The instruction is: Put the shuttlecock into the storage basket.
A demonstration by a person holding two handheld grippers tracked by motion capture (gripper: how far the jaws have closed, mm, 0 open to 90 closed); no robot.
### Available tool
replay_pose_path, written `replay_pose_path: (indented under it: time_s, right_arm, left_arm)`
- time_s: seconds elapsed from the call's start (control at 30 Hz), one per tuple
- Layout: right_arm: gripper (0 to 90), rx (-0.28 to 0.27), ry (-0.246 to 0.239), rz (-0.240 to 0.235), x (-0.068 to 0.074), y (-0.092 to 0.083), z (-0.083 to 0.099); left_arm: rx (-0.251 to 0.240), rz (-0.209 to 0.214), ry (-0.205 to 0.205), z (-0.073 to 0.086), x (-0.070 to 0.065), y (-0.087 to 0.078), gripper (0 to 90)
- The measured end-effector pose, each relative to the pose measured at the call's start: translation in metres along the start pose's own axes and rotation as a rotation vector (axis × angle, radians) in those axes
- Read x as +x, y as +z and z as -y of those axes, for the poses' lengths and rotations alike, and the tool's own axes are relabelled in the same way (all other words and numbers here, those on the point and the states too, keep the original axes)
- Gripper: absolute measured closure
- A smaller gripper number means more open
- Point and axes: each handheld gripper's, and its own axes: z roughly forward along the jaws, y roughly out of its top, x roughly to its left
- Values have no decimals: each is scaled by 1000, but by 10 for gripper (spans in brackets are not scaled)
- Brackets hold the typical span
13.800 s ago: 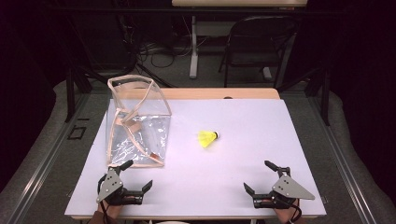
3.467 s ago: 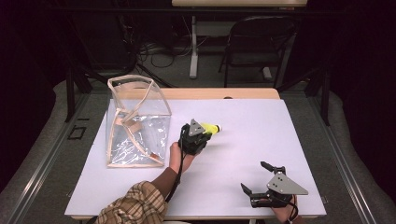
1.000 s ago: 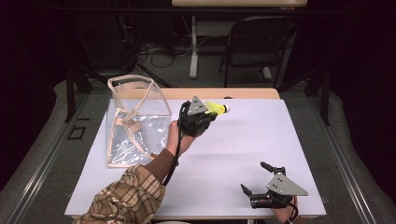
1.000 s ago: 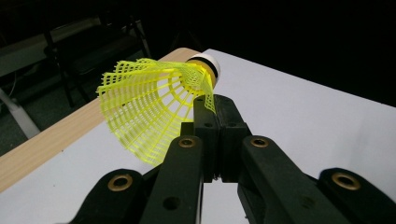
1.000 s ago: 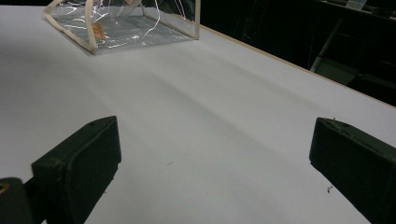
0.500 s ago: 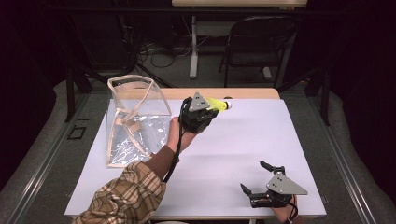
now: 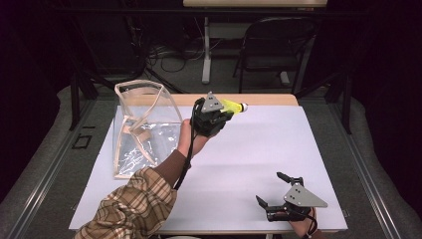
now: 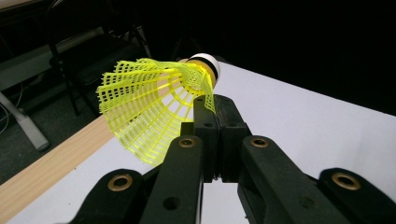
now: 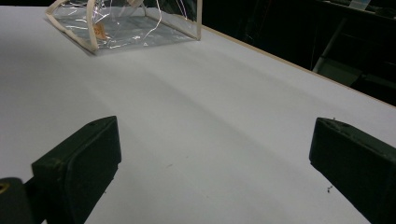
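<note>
Sitting at the left of the white table (image 7: 259, 164), the clear plastic bag (image 7: 144, 129) with tan trim is standing open-mouthed and slightly slumped, so it is looking like a soft, floppy receiver that may shift if nudged. Moving rightward, the left gripper (image 7: 219, 115) is being held up above the table's far middle, just right of the bag's rim, with its jaws pressed together on the yellow shuttlecock (image 7: 233, 106). In the left gripper view the pads are pinching one edge of the mesh skirt (image 8: 149, 107), near where it narrows toward the white cap (image 8: 205, 64), and the rest of the skirt is fanning out free to the left. Judging from this, the shuttlecock is handling as a very light object; the skirt is looking springy and thin, so it is likely flexing under the pinch and could twist or slip out if swung fast. A firmer hold is probably available at the neck beside the cap, where the piece is stiffest. Further right, the right gripper (image 7: 271, 191) is resting low at the table's near edge, jaws standing wide apart with nothing between them, well apart from the bag.
</note>
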Motion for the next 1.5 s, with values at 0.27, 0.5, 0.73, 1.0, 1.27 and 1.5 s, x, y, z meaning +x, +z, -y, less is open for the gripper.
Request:
replay_pose_path:
  time_s: [0.27,0.5,0.73,1.0,1.27,1.5]
  right_arm:
    - [16,-2,-4,1,0,0,0]
    - [16,2,-1,1,0,0,0]
    - [17,4,-2,1,0,0,0]
    - [17,1,-2,0,0,1,0]
    - [17,-1,-1,1,0,1,0]
    - [16,-3,0,3,0,0,0]
  left_arm:
    - [5,-3,5,-6,3,-1,895]
    - [7,-1,16,-10,5,-1,895]
    - [2,-5,21,-15,6,-3,895]
    - [2,-6,32,-19,8,-5,895]
    - [4,-9,38,-21,9,-5,895]
    - [4,-9,46,-23,9,-6,895]
